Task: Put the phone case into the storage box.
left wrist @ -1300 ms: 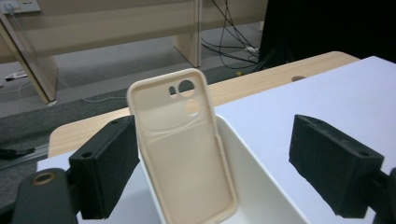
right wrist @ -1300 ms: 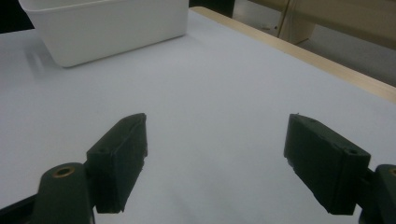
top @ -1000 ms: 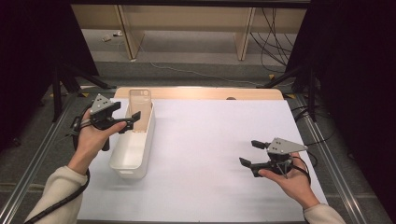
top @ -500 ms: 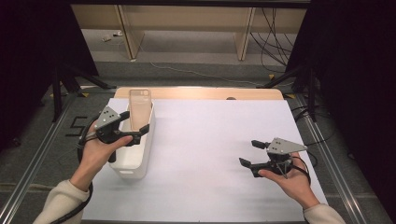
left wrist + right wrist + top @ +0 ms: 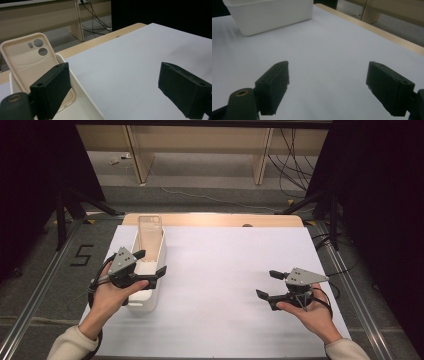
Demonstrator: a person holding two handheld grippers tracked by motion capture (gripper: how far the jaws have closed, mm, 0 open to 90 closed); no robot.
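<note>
Nearest to the person, the right gripper (image 5: 271, 284) sits low over the white table sheet (image 5: 225, 270), its jaws spread wide with nothing but bare sheet between them; in the right gripper view the same two black jaws (image 5: 327, 87) frame empty white surface, and beyond them, off to the upper left and well apart, stands the white bin (image 5: 269, 13). Across the table the left gripper (image 5: 150, 262) hangs above the near half of that white bin (image 5: 150, 292), its jaws likewise standing wide and gripping nothing. One jaw is over the bin's inside, the other reaches out past the bin's right wall over the sheet. In the left gripper view the jaw on the left of the picture sits just in front of the cream phone case (image 5: 32, 60), which stands tilted inside the bin (image 5: 87, 105), leaning back against its far end with the camera cut-outs uppermost. I cannot tell whether that jaw touches the case. Beyond the gripper, the case (image 5: 149, 232) rises above the bin's far rim, and past it runs the table's wooden edge (image 5: 215, 220).
</note>
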